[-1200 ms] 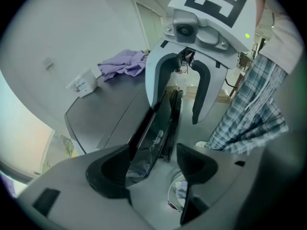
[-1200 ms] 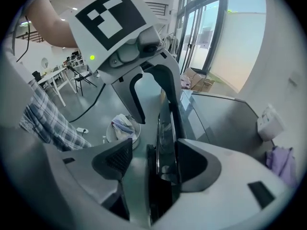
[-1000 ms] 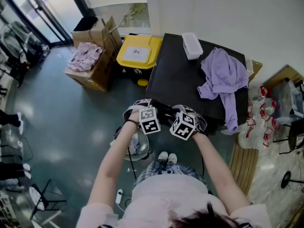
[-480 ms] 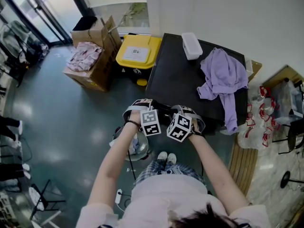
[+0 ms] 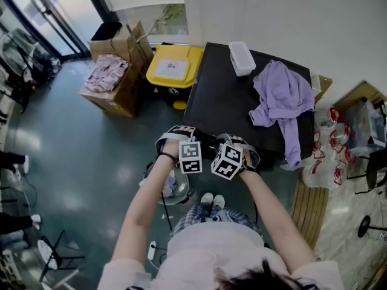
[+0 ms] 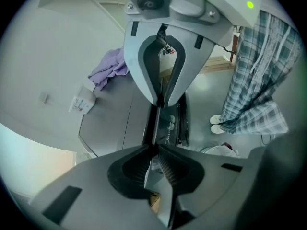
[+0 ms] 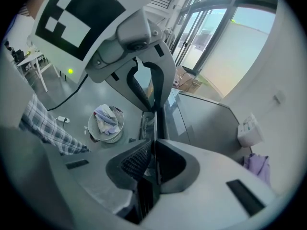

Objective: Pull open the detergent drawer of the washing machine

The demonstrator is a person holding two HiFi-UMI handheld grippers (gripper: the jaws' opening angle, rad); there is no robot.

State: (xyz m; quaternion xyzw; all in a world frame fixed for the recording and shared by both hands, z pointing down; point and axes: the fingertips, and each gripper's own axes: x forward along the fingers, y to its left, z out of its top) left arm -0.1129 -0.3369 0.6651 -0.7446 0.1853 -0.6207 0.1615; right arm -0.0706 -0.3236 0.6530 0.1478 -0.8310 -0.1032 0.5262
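The left gripper (image 6: 154, 150) and right gripper (image 7: 154, 152) meet at the washing machine's (image 5: 236, 101) front edge, both jaws closed and empty. The detergent drawer (image 7: 146, 123) lies along that edge, just beyond the 2 tips.

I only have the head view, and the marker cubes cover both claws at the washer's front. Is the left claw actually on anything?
Observer: Yes. In the left gripper view the left claw is closed on a thin dark edge that runs along the front of the washing machine.
Operator: And the right one?
Observer: The right gripper view shows the right claw pinched shut on that same edge, facing the left one along it.
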